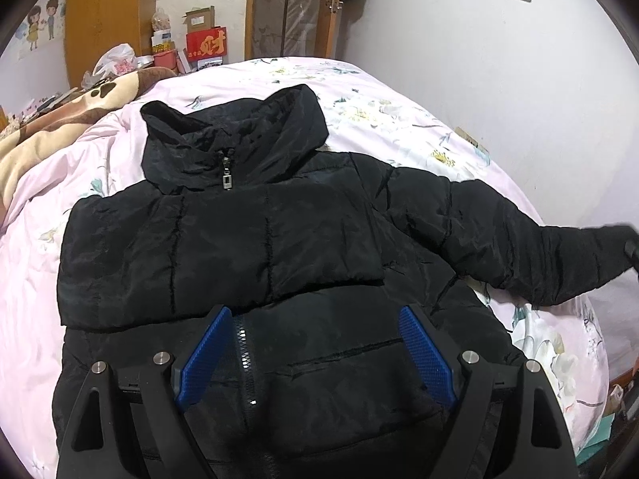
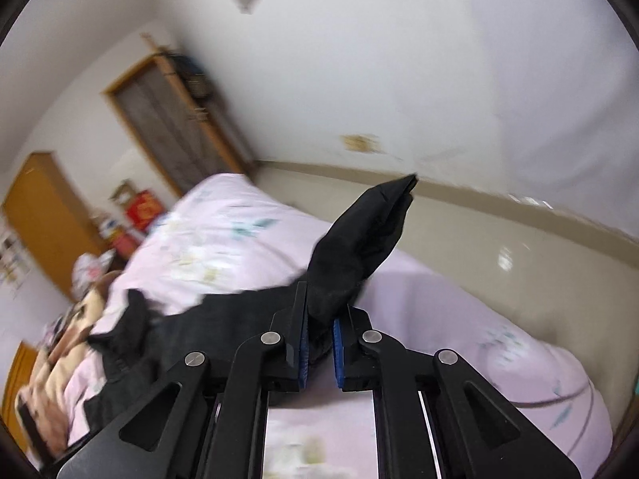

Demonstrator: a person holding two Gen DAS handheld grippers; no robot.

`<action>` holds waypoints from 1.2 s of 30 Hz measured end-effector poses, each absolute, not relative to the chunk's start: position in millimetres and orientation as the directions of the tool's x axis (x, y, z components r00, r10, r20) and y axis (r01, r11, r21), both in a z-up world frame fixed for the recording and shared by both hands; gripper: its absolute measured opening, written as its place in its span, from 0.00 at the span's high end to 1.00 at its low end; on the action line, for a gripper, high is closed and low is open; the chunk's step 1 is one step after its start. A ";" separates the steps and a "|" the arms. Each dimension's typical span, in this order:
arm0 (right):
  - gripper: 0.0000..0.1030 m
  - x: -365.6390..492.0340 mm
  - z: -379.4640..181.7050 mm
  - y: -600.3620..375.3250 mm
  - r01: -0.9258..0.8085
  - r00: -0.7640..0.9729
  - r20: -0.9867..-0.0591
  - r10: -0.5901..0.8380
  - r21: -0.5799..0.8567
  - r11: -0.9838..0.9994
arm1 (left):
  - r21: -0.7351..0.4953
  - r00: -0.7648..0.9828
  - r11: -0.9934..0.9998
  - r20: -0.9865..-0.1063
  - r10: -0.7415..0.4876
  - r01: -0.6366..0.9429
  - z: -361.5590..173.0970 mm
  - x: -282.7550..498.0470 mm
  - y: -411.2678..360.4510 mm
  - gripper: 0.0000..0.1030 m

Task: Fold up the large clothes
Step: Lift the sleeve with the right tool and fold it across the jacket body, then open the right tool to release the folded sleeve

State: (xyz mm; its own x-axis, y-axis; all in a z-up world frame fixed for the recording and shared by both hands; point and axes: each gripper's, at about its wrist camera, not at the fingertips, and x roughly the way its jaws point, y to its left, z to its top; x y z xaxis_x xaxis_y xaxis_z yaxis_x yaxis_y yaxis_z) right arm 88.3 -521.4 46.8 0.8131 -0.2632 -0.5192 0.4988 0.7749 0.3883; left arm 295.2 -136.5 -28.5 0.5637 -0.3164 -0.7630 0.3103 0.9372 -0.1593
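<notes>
Right gripper [image 2: 319, 319] clamped on sleeve cuff [image 2: 359, 239] of black puffer jacket [image 1: 279, 239]; left gripper [image 1: 315, 343] spread apart, holding nothing.
Jacket lies front-up on the pink floral bedspread [image 1: 399, 111], one sleeve folded across the chest, zipper pull [image 1: 227, 179] at the collar. Left fingers hover over the hem.

I am working in a home bedroom: a bed [image 1: 399, 119] with a pink flowered quilt, a wooden wardrobe [image 1: 104, 20], a wooden door [image 1: 295, 8], boxes [image 1: 205, 44] stacked in the corner, and cartoon stickers [image 1: 40, 24] on the wall.
</notes>
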 end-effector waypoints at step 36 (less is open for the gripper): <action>0.92 275.9 -52.4 -217.7 -0.132 0.597 -0.713 0.367 0.364 0.922 | -0.345 0.559 0.926 -0.743 -0.369 0.154 -45.4 331.8 19.7 0.16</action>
State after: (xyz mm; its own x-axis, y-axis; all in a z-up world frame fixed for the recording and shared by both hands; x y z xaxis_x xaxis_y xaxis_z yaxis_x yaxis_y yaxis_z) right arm 275.9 -217.7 -52.4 0.5973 0.3670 -0.7131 -0.1318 0.9220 0.3641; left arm 331.8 19.7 -45.4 0.5588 -0.3693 -0.7426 0.1535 0.9260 -0.3450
